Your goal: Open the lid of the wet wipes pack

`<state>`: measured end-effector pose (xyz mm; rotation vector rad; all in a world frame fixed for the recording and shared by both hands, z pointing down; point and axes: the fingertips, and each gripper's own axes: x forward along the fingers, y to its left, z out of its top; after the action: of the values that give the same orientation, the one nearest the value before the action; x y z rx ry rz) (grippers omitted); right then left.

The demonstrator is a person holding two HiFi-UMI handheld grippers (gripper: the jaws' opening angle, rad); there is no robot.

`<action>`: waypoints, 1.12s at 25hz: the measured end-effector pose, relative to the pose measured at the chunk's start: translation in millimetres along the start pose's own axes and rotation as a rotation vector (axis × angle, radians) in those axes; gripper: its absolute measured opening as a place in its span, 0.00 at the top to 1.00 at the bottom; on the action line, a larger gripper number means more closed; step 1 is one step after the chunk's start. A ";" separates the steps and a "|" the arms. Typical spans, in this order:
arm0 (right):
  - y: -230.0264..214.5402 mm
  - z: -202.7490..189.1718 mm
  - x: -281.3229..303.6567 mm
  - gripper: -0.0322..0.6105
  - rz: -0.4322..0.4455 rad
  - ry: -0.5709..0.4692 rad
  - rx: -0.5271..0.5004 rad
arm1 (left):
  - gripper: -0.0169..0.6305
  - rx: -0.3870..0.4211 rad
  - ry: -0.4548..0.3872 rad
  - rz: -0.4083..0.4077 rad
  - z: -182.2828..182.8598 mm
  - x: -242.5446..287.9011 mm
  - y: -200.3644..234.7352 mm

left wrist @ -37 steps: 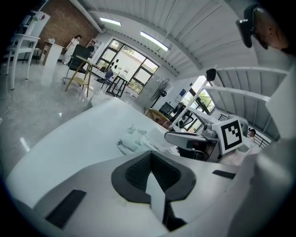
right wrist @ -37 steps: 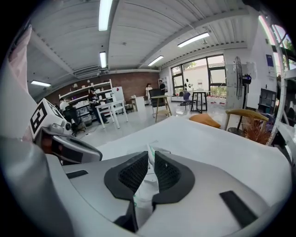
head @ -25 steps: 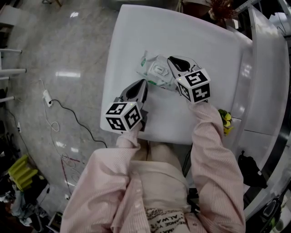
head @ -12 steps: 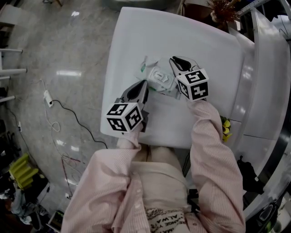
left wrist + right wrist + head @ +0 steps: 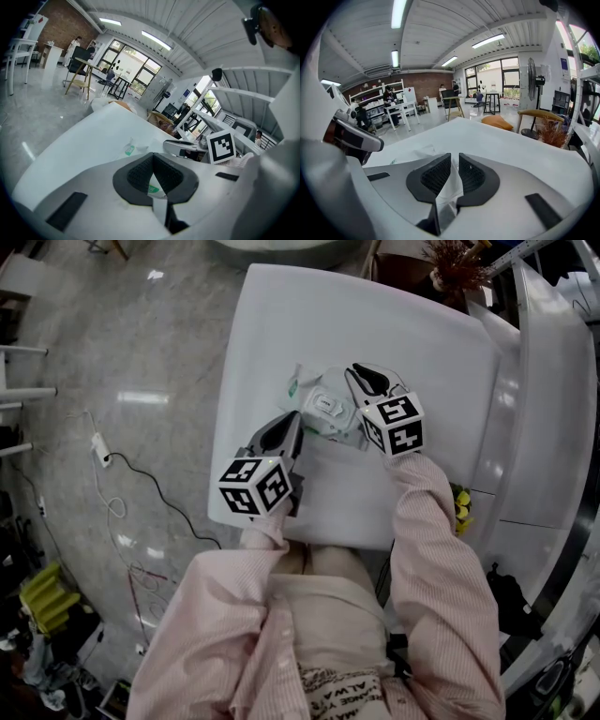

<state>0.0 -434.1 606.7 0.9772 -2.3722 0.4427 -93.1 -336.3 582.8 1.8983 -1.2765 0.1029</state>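
Note:
The wet wipes pack (image 5: 317, 399), a crinkled white wrapper with green print and a white oval lid (image 5: 328, 405), lies on the white table (image 5: 384, 315). My left gripper (image 5: 293, 417) comes in at the pack's near-left corner and is shut on its edge; white film with green print (image 5: 151, 189) shows between the pads. My right gripper (image 5: 355, 372) lies along the pack's right end. Its jaws stand nearly together, with crumpled white wrapper (image 5: 449, 187) pinched between them. The lid looks flat and closed.
The table's near edge (image 5: 309, 531) is close to the person's body. A white counter (image 5: 544, 381) runs along the right, with a yellow-green object (image 5: 462, 489) below it. A dried plant (image 5: 455, 259) stands beyond the table. Cables (image 5: 122, 502) lie on the floor at left.
My right gripper has shifted a little nearer and lower along the pack's right end. The left gripper has stayed in place on the pack.

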 end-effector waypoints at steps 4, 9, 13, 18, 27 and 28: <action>3.4 14.0 -16.8 0.90 -0.005 -0.069 -0.001 | 0.97 0.020 -0.010 -0.004 7.9 -10.1 -5.6; 14.5 26.5 -40.1 0.90 -0.025 -0.111 0.010 | 0.97 0.074 -0.036 -0.026 20.7 -26.5 -19.2; 22.0 39.8 -59.1 0.94 -0.036 -0.151 0.008 | 0.97 0.139 -0.071 -0.051 37.2 -38.4 -31.3; 41.3 48.2 -87.7 0.95 -0.007 -0.195 0.056 | 0.97 0.209 -0.109 -0.075 48.6 -60.6 -48.0; 69.8 70.4 -135.9 0.95 -0.009 -0.311 0.143 | 0.97 0.303 -0.198 -0.108 72.9 -100.6 -69.9; 70.1 74.0 -141.5 0.95 -0.015 -0.330 0.154 | 0.97 0.314 -0.211 -0.107 76.7 -104.5 -71.6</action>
<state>8.0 -344.0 457.6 1.2180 -2.6515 0.4971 -113.6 -300.5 440.6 2.2921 -1.3567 0.0502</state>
